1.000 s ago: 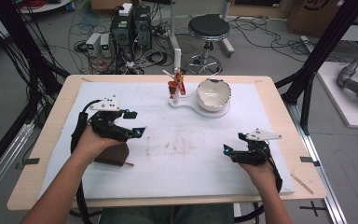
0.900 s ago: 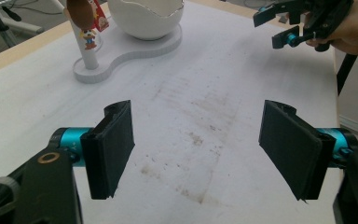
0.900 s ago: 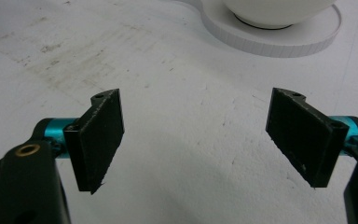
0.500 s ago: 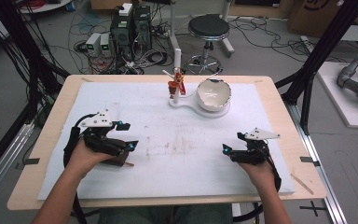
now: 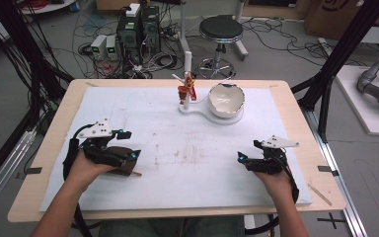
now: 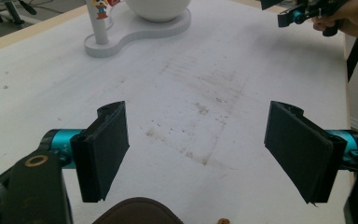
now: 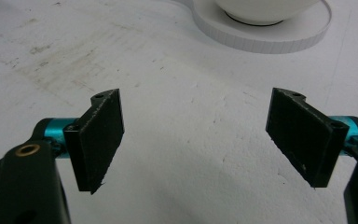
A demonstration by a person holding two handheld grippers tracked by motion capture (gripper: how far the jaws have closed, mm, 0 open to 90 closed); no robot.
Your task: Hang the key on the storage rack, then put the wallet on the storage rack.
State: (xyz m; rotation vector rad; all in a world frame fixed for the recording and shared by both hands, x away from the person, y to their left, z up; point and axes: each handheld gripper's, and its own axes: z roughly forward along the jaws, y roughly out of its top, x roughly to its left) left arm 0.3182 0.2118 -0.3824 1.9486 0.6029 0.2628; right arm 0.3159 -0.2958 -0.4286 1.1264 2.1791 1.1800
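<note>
My left gripper rests low over the left part of the white mat. It is open, and its jaws have just been opening wider. In the left gripper view no thing sits between the black pads. A dark brown rounded object lies on the mat under that gripper, and its top edge shows at the bottom, behind the pads. My right gripper sits on the right part of the mat, open, with bare mat between its pads.
A white bowl sits on a white stand base at the far middle, beside a thin post with a small red figure. A short tan stick lies by the brown object. The mat's middle is stained.
My left hand has sunk toward the mat and drifted a little nearer, over the brown object. Its jaws stand wider apart. The right hand has kept still.
</note>
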